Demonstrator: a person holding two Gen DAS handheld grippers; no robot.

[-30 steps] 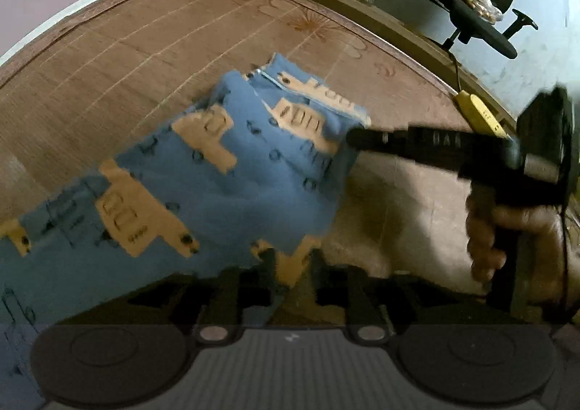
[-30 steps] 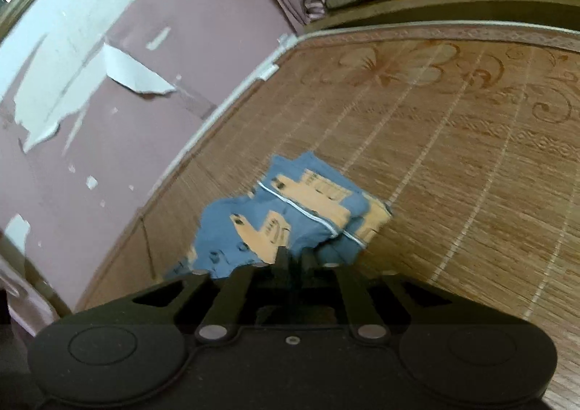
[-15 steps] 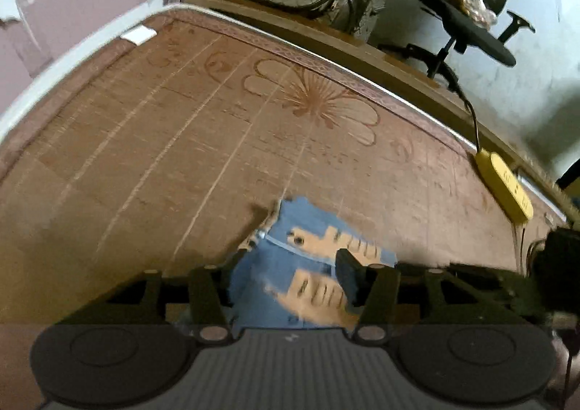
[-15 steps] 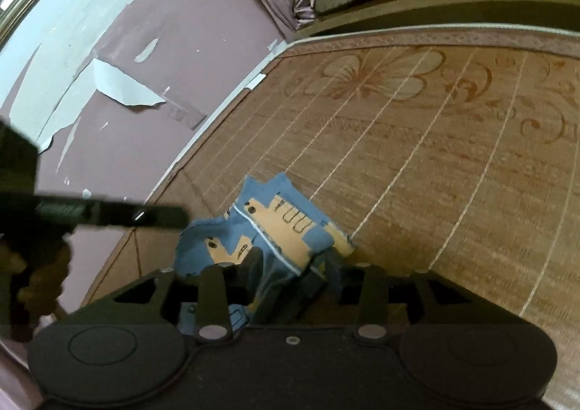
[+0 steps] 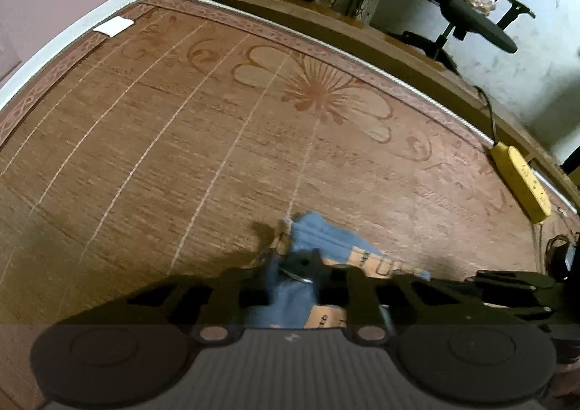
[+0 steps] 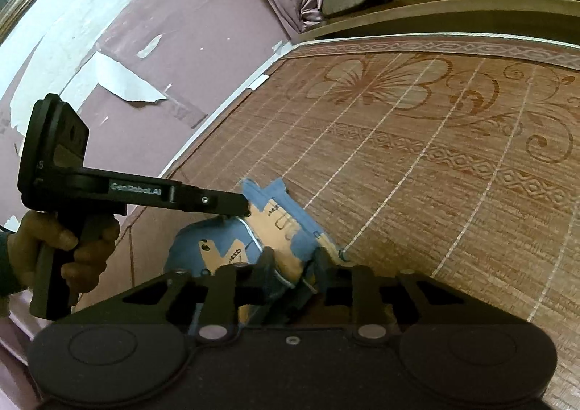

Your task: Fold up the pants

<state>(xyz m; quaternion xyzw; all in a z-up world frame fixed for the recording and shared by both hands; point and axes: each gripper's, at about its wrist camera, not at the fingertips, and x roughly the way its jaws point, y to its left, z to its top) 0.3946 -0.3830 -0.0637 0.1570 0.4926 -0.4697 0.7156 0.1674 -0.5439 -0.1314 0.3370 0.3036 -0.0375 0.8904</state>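
The left hand-held gripper [image 5: 290, 274] is closing, with blue cloth between its fingers; the right hand-held gripper [image 6: 290, 265] pinches the same end of the pants [image 6: 268, 225]. They lie bunched on the bed's woven mat [image 5: 181, 141] (near its wall-side edge). Risk: the closing fingers may catch only one layer, so the fold would skew or slip when lifted.

Dim, warm indoor light; strong fisheye bending with black corners; soft blur and shadow along lower edges.
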